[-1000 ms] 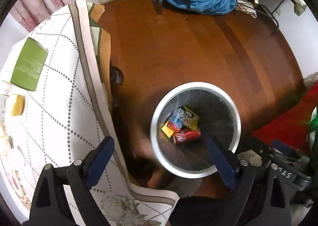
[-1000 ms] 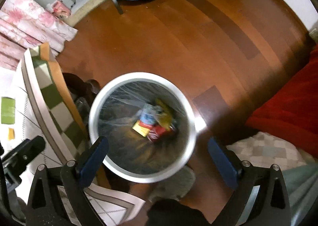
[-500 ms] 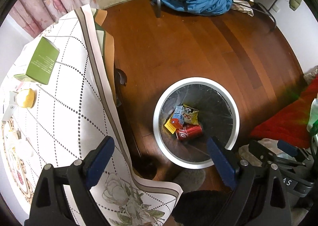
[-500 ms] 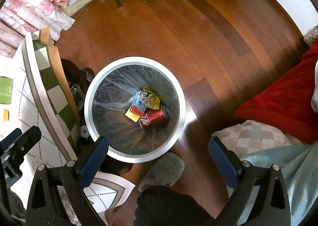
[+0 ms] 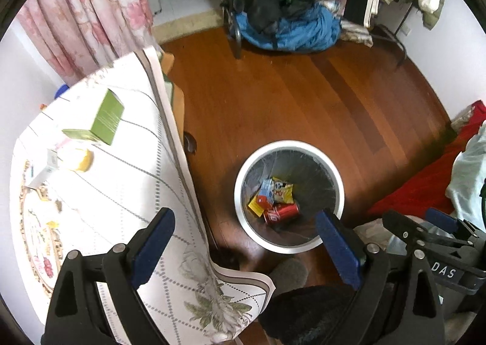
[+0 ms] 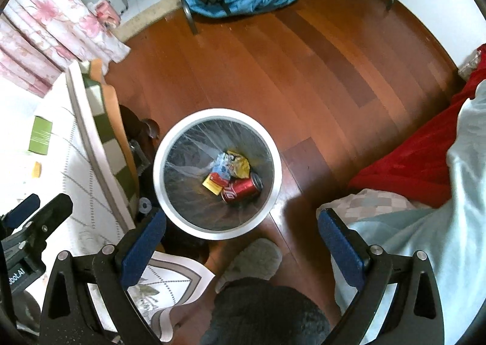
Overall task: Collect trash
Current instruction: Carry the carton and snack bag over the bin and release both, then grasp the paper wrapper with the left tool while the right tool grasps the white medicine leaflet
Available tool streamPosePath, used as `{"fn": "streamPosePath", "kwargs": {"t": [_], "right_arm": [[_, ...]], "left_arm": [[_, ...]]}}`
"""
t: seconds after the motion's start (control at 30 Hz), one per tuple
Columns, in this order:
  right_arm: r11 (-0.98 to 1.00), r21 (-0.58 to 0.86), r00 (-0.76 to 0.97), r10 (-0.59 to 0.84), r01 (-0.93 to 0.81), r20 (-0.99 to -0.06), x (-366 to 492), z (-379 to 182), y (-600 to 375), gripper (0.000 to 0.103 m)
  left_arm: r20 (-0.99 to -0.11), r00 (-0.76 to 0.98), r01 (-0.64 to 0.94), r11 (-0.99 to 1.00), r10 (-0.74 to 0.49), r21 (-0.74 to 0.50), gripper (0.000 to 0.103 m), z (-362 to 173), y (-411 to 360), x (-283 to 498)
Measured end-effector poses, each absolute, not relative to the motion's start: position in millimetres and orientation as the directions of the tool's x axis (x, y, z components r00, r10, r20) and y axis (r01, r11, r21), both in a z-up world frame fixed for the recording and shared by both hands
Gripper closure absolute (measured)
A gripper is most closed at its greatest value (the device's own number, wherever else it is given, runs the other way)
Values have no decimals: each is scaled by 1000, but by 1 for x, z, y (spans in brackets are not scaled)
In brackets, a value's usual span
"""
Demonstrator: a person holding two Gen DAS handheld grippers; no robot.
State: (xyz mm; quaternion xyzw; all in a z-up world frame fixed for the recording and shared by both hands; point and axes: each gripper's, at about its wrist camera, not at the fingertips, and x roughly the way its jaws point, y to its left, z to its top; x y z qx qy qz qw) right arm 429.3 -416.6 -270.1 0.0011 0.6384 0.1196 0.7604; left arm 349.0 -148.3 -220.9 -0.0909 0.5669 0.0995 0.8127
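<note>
A round white-rimmed trash bin [image 5: 339, 190] [image 6: 158, 162] stands on the wooden floor. Inside lie a red soda can [image 5: 281, 213] [image 6: 241, 188], a yellow snack bag [image 5: 282, 192] [image 6: 240, 166], a blue wrapper [image 5: 266, 188] and a small yellow card [image 6: 211, 186]. My left gripper [image 5: 246, 240] is open and empty, high above the bin's left side. My right gripper [image 6: 241, 237] is open and empty, above the bin's near rim. On the table [image 5: 127, 190] lie a green box [image 5: 104, 118] [image 6: 40, 134], a yellow object [image 5: 79, 159] and a white packet [image 5: 44, 170].
The tablecloth's edge [image 5: 179, 156] hangs left of the bin. A grey slipper [image 6: 252, 261] is on the floor below it. A red blanket [image 6: 416, 162] lies right. A clothes rack with a blue jacket pile [image 5: 291, 27] stands at the back. Pink curtains [image 5: 88, 11] hang back left.
Both grippers have risen and pulled back from the bin, so the bin looks smaller and more of the table and room shows. Both stay open and empty.
</note>
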Motion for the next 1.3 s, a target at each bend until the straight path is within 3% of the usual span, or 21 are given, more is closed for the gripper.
{"fn": "streamPosePath", "kwargs": {"t": [0.33, 0.53, 0.7, 0.77, 0.97, 1.17, 1.3], "right_arm": [[924, 239, 262, 321, -299, -910, 407, -166, -363, 1], [821, 243, 187, 385, -516, -904, 394, -143, -240, 1], [689, 197, 79, 348, -698, -934, 390, -166, -111, 1], [638, 156, 58, 302, -754, -952, 391, -182, -65, 1], [506, -4, 82, 132, -863, -988, 410, -235, 36, 1], [403, -86, 96, 5, -911, -995, 429, -277, 91, 1], [413, -27, 25, -12, -910, -1000, 439, -296, 101, 3]], "left_arm": [[-868, 471, -427, 901, 157, -69, 8, -136, -56, 297], [-866, 400, -614, 789, 300, -9, 8, -144, 42, 245], [-910, 270, -745, 668, 315, 10, 8, -197, 124, 213], [-929, 230, -763, 646, 290, 12, 0, -223, 150, 206], [-964, 147, -795, 606, 223, 19, 0, -280, 196, 205], [-971, 170, -799, 600, 167, -36, 0, -298, 206, 209], [-964, 230, -780, 618, 132, -101, 0, -296, 196, 209]]}}
